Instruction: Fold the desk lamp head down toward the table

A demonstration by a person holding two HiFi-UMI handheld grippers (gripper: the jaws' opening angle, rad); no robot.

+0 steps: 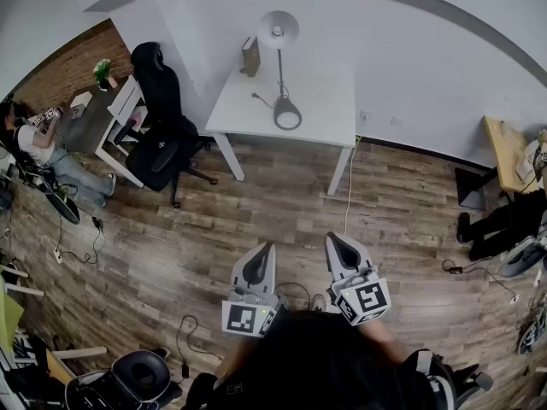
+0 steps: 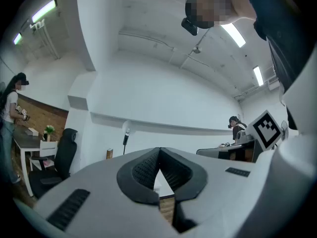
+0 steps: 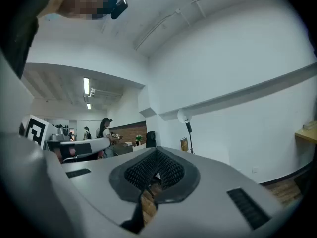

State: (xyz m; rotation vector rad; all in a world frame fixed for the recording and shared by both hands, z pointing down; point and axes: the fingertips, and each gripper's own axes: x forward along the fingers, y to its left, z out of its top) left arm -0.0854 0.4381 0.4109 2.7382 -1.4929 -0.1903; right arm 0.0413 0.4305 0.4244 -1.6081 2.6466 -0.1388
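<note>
Your left gripper (image 1: pixel 258 266) and right gripper (image 1: pixel 344 251) are both closed and empty, well short of the table (image 1: pixel 329 114). The lamp (image 1: pixel 279 29) stands upright on it, a chair (image 1: pixel 159 131) just beside.

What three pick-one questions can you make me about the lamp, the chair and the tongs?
1. Where does the lamp stand? A on the floor; B on the white table; C on a shelf.
2. What colour is the chair beside that table? A black; B red; C yellow.
3. How are the left tongs and right tongs? A wide open; B shut, empty; C shut on the lamp.
Answers: 1 B, its base rests on the tabletop; 2 A, seat and back are black; 3 B, each pair's tips meet with nothing between.
</note>
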